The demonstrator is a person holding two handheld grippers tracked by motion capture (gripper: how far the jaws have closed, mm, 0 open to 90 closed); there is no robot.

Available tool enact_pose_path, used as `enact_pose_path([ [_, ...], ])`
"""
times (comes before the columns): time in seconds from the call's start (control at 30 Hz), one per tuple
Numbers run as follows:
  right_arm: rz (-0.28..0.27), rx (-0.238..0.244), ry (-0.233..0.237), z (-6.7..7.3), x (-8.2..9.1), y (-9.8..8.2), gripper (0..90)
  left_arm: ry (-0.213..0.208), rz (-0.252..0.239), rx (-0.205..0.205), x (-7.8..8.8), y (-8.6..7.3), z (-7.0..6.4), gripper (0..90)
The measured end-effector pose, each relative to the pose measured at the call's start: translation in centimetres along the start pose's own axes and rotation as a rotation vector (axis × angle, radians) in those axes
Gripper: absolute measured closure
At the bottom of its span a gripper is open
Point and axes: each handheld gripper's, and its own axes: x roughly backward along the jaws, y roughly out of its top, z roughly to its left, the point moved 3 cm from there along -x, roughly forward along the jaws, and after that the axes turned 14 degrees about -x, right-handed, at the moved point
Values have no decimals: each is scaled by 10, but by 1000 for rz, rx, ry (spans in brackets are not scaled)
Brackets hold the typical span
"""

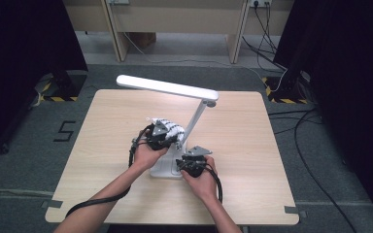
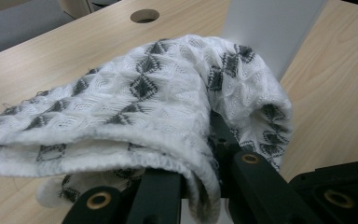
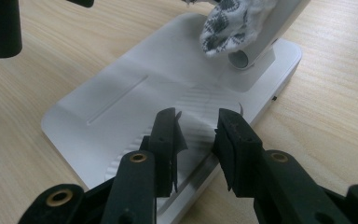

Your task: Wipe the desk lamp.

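Observation:
A white desk lamp stands mid-table, with a flat base (image 1: 165, 170), a slanted stem (image 1: 194, 121) and a long head (image 1: 167, 87). My left gripper (image 1: 171, 139) is shut on a white cloth with grey diamonds (image 1: 167, 127), held against the foot of the stem. In the left gripper view the cloth (image 2: 144, 93) drapes over the left gripper (image 2: 209, 140), hiding its tips, with the stem (image 2: 270, 28) just behind. My right gripper (image 1: 182, 165) is at the base's near right corner. In its own view the right gripper (image 3: 198, 126) stands open over the base (image 3: 135, 93), nothing between the jaws, and the cloth (image 3: 228, 25) hangs by the stem.
The wooden table (image 1: 252, 145) has bare room on the left, right and far side of the lamp. A round cable hole (image 2: 144, 15) lies beyond the cloth. Cables (image 1: 301, 121) trail on the floor to the right, and a desk (image 1: 175, 19) stands farther back.

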Motion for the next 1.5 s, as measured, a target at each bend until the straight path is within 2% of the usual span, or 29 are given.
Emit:
enact_pose_path([
  [0.73,0,-3,-3,1,0,0,686,12,41,9,-2,-20,5,842],
  [1.1,0,0,-1,0,0,0,679,31,36,33,4,-26,10,841],
  [1.27,10,-10,8,1,0,1,628,34,27,38,9,-27,12,841],
  [1.4,-23,-27,22,4,7,10,596,33,28,42,12,-31,12,841],
  [1.5,-44,-27,15,2,14,21,582,26,32,40,13,-33,10,841],
])
